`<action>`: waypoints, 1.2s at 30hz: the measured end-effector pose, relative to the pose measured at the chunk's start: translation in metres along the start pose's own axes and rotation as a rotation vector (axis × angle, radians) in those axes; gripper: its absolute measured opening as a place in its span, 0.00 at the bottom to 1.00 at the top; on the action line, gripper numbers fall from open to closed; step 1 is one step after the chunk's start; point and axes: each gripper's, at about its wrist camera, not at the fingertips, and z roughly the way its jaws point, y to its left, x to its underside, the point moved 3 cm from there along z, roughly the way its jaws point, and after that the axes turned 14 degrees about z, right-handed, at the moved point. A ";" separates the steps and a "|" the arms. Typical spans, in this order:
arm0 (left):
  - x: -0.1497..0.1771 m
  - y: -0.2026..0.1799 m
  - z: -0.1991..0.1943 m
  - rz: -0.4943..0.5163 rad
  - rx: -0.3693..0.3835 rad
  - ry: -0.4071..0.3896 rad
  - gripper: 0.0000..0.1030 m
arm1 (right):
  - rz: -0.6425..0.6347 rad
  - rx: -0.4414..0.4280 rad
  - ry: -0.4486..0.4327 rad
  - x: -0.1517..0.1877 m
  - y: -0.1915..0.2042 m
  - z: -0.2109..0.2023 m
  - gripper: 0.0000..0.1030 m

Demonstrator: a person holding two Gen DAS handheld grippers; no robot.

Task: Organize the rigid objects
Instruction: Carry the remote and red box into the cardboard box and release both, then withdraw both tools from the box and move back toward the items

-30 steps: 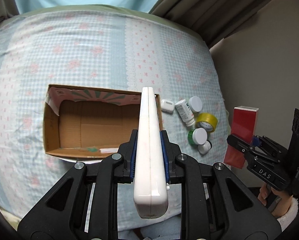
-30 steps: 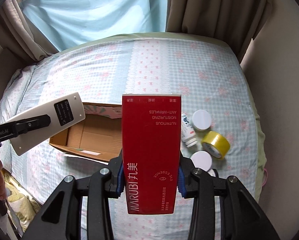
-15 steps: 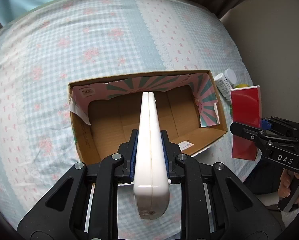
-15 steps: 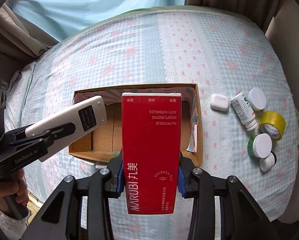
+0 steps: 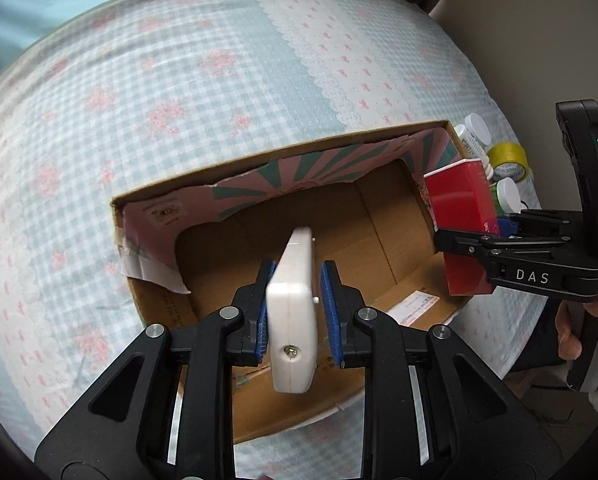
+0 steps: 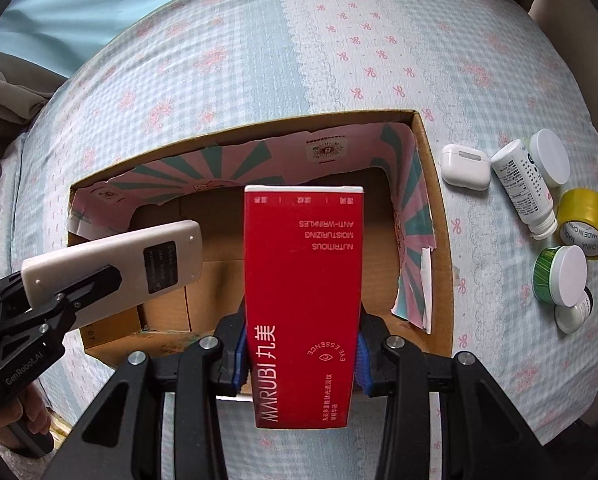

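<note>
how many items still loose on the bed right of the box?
6: earbud case, white bottle, white lid, yellow tape, green jar, small jar. More may hide behind.

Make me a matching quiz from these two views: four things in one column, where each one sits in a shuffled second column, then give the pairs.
Things:
1. white remote
2. red carton
3. yellow tape roll
4. cardboard box

Places:
A. lying on the bedspread, right of the box in the right wrist view
B. between the loosened pads of the left tool
C. clamped in the right tool
D. open on the bed, under both tools

Pairs: 1-B, 2-C, 3-A, 4-D
</note>
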 end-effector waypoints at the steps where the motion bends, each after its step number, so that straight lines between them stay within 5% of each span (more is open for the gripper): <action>1: -0.001 0.002 -0.002 0.007 -0.013 0.001 0.49 | -0.005 0.006 -0.002 -0.001 0.000 0.002 0.39; 2: -0.001 0.004 -0.002 0.009 -0.013 0.008 0.97 | -0.007 0.002 -0.026 -0.003 0.001 0.000 0.48; 3: -0.001 0.008 -0.002 0.005 -0.047 0.008 1.00 | -0.007 -0.008 -0.056 -0.005 0.002 -0.003 0.58; 4: 0.001 0.012 -0.002 0.006 -0.061 0.017 1.00 | -0.009 -0.015 -0.068 -0.007 0.002 -0.005 0.85; 5: 0.002 0.013 -0.001 0.004 -0.049 0.016 1.00 | -0.009 -0.023 -0.072 -0.008 0.002 -0.007 1.00; 19: 0.017 0.010 -0.011 -0.036 -0.058 0.040 1.00 | -0.006 -0.040 -0.119 -0.005 -0.005 -0.022 1.00; 36: 0.040 -0.046 -0.109 -0.083 -0.160 -0.027 1.00 | -0.114 -0.014 -0.188 0.044 -0.005 -0.103 1.00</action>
